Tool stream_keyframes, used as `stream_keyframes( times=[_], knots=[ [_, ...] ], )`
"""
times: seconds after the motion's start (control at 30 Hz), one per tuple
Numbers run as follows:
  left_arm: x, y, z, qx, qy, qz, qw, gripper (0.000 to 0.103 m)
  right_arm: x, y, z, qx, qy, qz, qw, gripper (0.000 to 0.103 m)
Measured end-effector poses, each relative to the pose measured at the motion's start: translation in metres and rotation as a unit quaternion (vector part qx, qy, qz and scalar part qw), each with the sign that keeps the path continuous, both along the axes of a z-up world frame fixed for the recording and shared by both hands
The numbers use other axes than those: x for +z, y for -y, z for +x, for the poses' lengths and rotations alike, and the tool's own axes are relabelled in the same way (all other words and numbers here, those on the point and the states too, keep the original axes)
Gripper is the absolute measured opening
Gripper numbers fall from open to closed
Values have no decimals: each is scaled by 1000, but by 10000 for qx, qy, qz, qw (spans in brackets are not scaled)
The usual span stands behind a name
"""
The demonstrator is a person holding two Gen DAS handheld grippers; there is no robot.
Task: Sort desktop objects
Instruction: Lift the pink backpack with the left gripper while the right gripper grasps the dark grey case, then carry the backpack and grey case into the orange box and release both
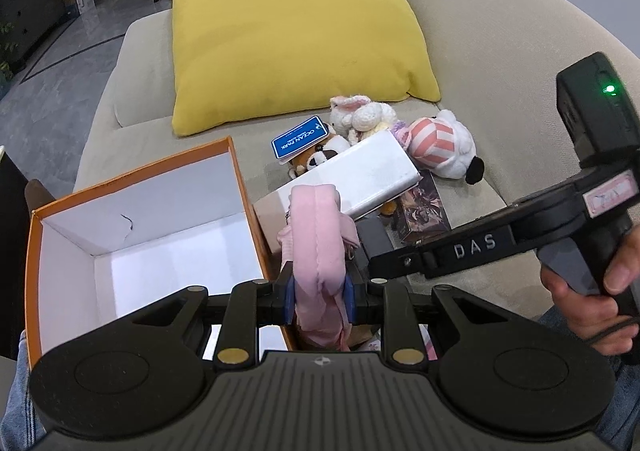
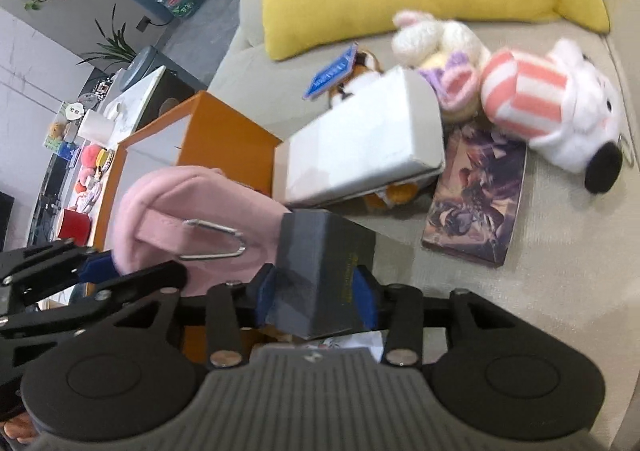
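Currently both hands loaded: left gripper clamped on a pink pouch, blue pads pressing its sides, pouch hanging just right of the orange box wall, not over the opening yet. Right gripper has its pads against both sides of a small dark grey box, held clear of the sofa seat. No earlier frame, so grip judged from contact only

Doing it well, my read: carry the pouch leftward over the open box and lower it inside before letting go; soft fabric, it sags, and the metal clip could catch on the rim. Keep the right tool back, the two sit very close and could knock. Grey box looks slightly tilted in the pads, so move it slowly

Still on the seat: white box, dark picture box, striped plush, other plush toys, blue tag, yellow cushion behind
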State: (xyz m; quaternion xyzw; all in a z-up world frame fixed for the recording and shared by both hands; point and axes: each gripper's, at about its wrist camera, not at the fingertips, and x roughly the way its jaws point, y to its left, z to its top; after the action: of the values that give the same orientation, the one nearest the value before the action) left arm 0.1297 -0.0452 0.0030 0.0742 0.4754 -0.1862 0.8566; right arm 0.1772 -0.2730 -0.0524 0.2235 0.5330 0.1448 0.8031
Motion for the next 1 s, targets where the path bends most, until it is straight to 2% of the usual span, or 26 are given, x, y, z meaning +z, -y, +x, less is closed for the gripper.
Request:
stream_keyframes(
  times=[0.13, 0.33, 0.53, 0.7, 1.0],
  knots=[
    [2, -6, 1, 143, -23, -129, 9998, 26, 4, -17, -1, 172, 50, -362, 9992, 49],
    [1, -8, 2, 186, -25, -258, 9995, 26, -7, -41, 6, 377, 27, -872, 9955, 49],
    [6, -9, -1, 223, 7, -484, 9986, 25, 0, -32, -1, 211, 55, -991, 9948, 39],
    [25, -10, -17, 122, 262, -718, 9970, 24, 23, -28, -20, -22, 264, -1041, 9942, 37],
    [77, -36, -51, 213, 931, -848, 9918, 24, 93, -39, -59, -216, 1085, -1190, 9867, 37]
  ],
)
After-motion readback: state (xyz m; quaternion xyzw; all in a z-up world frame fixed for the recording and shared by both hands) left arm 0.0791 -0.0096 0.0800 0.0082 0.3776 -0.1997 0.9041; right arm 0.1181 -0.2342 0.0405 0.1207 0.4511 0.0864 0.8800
